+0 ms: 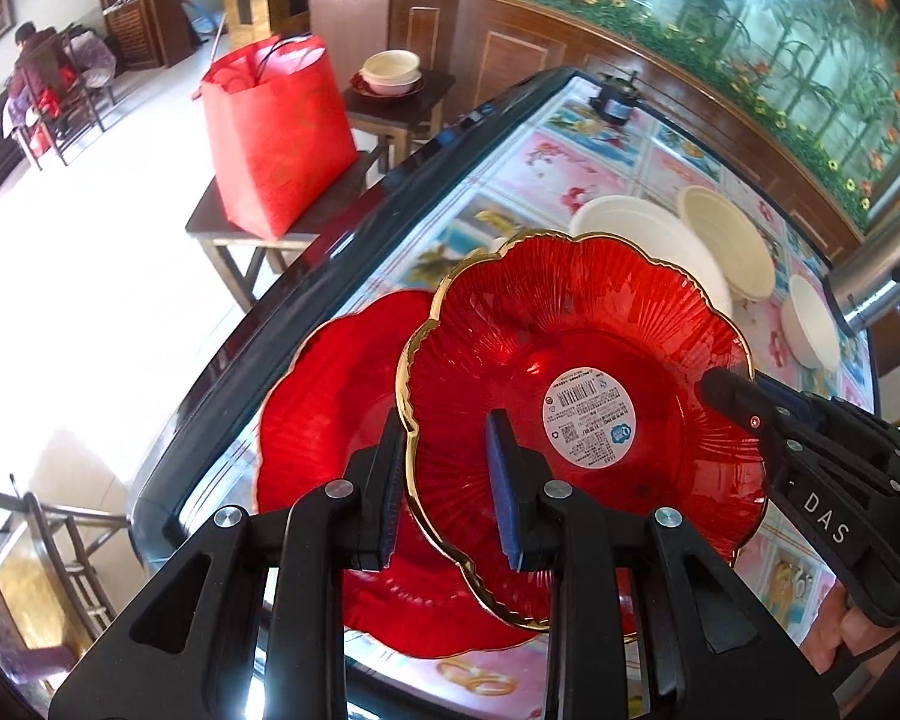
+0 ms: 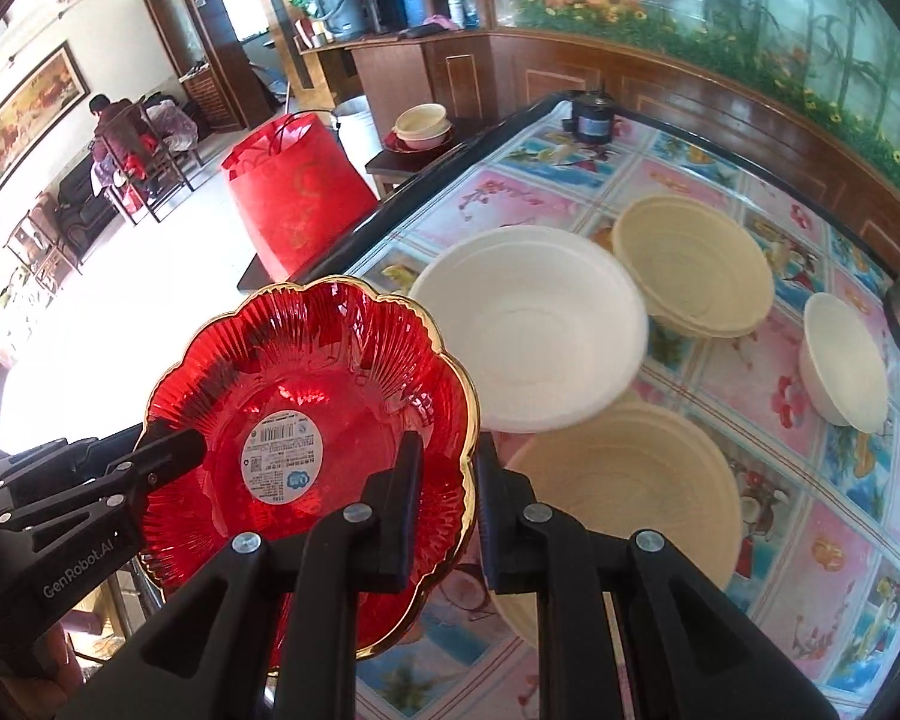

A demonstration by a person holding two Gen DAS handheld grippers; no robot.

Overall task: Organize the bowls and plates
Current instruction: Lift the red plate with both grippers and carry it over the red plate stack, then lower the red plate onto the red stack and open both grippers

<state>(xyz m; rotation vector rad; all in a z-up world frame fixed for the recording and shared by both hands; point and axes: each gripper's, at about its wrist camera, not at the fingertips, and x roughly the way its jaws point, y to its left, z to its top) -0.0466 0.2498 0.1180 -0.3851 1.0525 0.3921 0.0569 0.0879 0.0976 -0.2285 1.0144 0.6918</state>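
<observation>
Both claws, the left gripper (image 1: 447, 480) and right gripper (image 2: 447, 498), clench opposite rims of a gold-edged red glass plate (image 1: 576, 396), raised above a second red plate (image 1: 330, 420) at the floral table's (image 2: 780, 480) edge, near white bowls (image 2: 534, 324).

Beneath my held red plate (image 1: 576, 372) lies a second red plate (image 1: 324, 396); white bowl (image 2: 528, 324) and cream bowls (image 2: 690, 264) crowd the far right.

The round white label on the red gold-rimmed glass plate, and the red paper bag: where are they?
Round white label (image 1: 589, 417), left wrist view, label's centre.
Red gold-rimmed glass plate (image 2: 336, 348), right wrist view, ribbed inner wall.
Red paper bag (image 1: 276, 138), left wrist view, front face.
</observation>
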